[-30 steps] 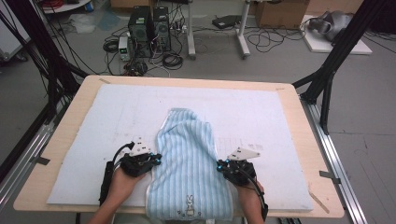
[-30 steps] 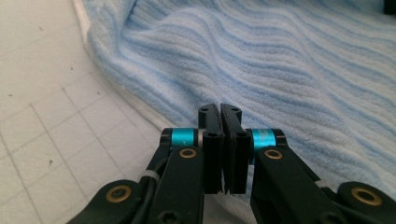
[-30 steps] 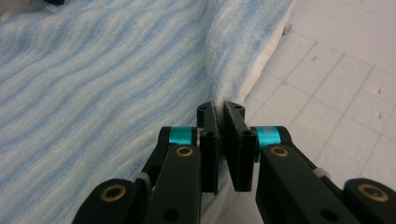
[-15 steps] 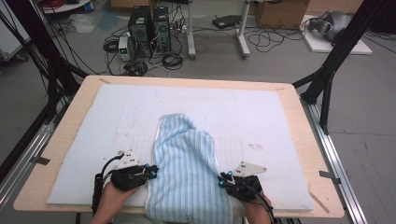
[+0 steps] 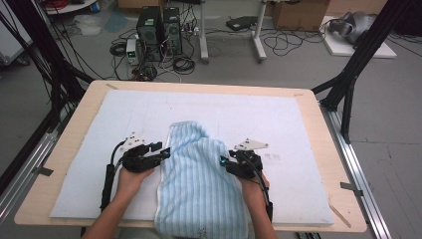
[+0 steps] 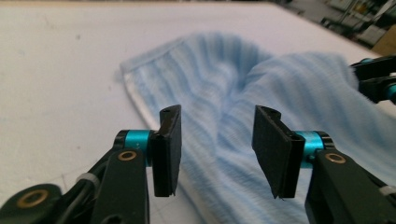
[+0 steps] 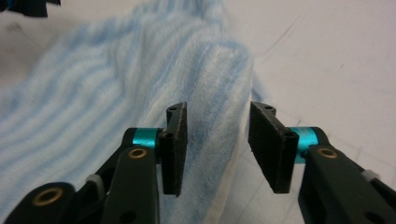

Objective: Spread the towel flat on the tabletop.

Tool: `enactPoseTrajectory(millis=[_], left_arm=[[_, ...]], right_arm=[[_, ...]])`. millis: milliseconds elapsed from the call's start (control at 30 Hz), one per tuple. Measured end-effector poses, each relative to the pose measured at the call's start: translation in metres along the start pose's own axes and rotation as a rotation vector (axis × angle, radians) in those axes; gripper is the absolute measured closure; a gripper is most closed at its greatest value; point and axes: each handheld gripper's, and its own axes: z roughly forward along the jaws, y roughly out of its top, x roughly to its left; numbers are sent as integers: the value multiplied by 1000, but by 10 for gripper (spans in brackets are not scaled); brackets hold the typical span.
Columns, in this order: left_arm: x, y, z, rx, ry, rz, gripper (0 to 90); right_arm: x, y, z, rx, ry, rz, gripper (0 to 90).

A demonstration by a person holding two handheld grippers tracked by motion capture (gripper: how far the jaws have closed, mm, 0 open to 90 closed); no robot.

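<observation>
Towel (image 5: 199, 184) in blue and white stripes is laid rumpled on the white mat (image 5: 298, 129) at the near table edge, between the two grippers. The left gripper (image 5: 161, 151) is held at its left border, jaws just opened, nothing pinched. The right gripper (image 5: 225, 163) is set at the right border, jaws spread, cloth lying loose between them.

A wooden table (image 5: 74, 134) carried a pale blue mat (image 5: 278, 119); a rumpled blue-and-white striped towel (image 5: 199, 189) lay on it, overhanging the near edge.
</observation>
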Motion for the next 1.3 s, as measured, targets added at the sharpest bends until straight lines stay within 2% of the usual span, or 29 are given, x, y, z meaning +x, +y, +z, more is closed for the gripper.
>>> enactPoseTrajectory(millis=[67, 133, 167, 233, 267, 300, 333, 467, 600, 700, 900, 967, 1000, 1033, 1100, 1133, 1200, 1300], left_arm=[[-2, 1, 0, 4, 11, 16, 608], [-4, 0, 2, 44, 20, 23, 679], [-5, 0, 3, 69, 19, 26, 732], [-8, -1, 4, 114, 29, 45, 835], [-9, -1, 5, 141, 29, 56, 859], [-11, -1, 6, 185, 24, 75, 866], [-13, -1, 5, 190, 28, 100, 869], [-17, -1, -2, 228, 8, 117, 873], [-25, -1, -11, 267, -39, 151, 874], [-31, -2, -16, 273, -67, 171, 875], [-36, -13, -24, 265, -120, 156, 871], [-36, -15, -26, 239, -132, 140, 853], [-35, -14, -27, 220, -131, 142, 805], [-34, -12, -28, 177, -116, 140, 723], [-29, -9, -29, 107, -96, 131, 533], [-25, -7, -30, 78, -89, 129, 483], [-17, -2, -31, 62, -72, 128, 450], [-7, 7, -31, 10, -68, 119, 426]], right_arm=[[1, -2, 4, 46, -14, -29, 755], [2, -3, 5, 62, -3, -40, 824], [3, -4, 6, 68, -2, -52, 831], [3, -5, 5, 80, 13, -47, 846], [4, -6, 4, 81, 16, -50, 848], [5, -7, 2, 79, 25, -52, 849], [6, -8, 0, 76, 31, -52, 849], [7, -16, -11, 73, 56, -47, 849], [7, -29, -25, 66, 74, -32, 850], [10, -36, -34, 68, 82, -35, 851], [13, -54, -54, 69, 95, -22, 850], [13, -57, -58, 70, 101, -22, 847], [14, -57, -59, 74, 104, -23, 839], [15, -57, -61, 76, 107, -18, 819], [13, -53, -62, 63, 96, -12, 641], [11, -49, -63, 40, 89, 17, 557], [3, -40, -65, -38, 78, 49, 404], [-11, -24, -59, -106, 56, 71, 314]])
